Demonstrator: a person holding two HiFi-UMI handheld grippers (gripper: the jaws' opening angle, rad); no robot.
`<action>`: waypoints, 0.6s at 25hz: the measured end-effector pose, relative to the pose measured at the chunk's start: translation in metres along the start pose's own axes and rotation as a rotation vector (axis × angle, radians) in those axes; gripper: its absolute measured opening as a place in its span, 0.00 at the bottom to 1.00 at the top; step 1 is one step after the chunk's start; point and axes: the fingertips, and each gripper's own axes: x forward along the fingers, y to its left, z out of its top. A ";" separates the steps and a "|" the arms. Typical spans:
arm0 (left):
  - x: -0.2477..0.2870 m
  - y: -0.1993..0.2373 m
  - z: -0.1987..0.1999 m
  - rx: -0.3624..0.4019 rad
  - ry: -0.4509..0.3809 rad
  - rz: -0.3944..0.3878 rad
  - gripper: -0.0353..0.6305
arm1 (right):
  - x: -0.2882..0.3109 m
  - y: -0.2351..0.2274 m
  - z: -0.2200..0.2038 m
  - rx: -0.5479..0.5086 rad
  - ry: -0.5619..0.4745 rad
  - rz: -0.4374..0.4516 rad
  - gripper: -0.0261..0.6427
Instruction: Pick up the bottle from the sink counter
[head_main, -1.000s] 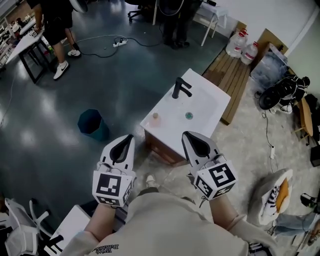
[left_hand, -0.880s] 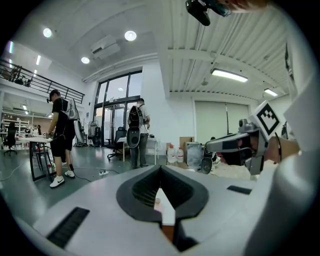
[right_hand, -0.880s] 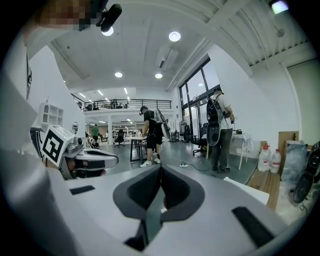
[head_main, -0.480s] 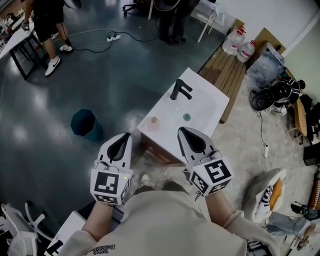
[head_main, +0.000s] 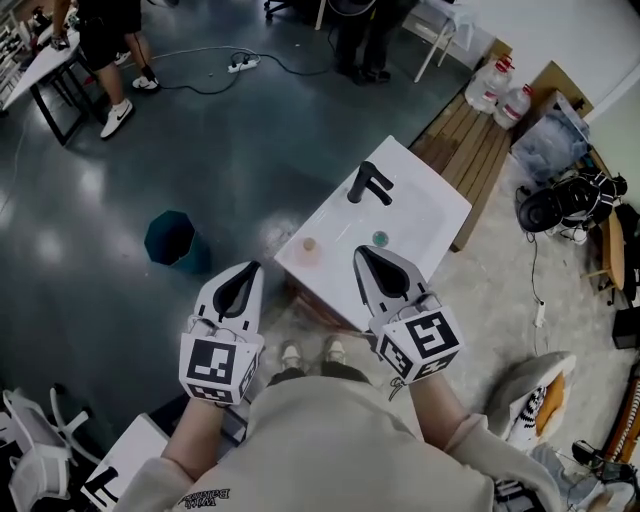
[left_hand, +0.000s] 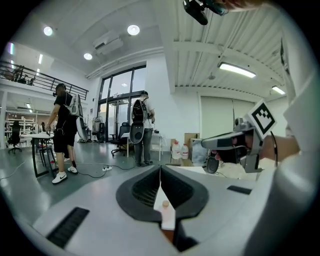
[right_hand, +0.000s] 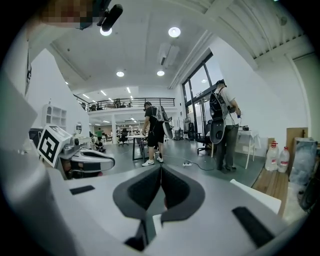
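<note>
I see my left hand-held gripper (head_main: 256, 267) and right hand-held gripper (head_main: 359, 252) both fully closed and empty. The bottle (head_main: 309, 244) stands on the white sink table (head_main: 440, 205) near its front-left corner, ahead, between them, untouched.

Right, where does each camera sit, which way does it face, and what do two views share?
Head view: on the head, looking down at sink counter; forearms, left hand-held gripper, right hand-held gripper.
Left gripper view: rides it, faces forward over shut jaws.
Right gripper view: likewise.
Shared: bottle, in head and left gripper views.
</note>
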 end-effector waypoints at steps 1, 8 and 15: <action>0.003 -0.001 0.000 -0.002 0.001 0.002 0.06 | 0.002 -0.003 -0.001 0.004 -0.002 0.009 0.03; 0.030 0.000 -0.011 -0.013 0.028 0.029 0.06 | 0.029 -0.025 -0.013 0.032 -0.046 0.067 0.05; 0.055 0.005 -0.028 -0.026 0.059 0.051 0.06 | 0.079 -0.023 -0.043 -0.003 0.000 0.186 0.25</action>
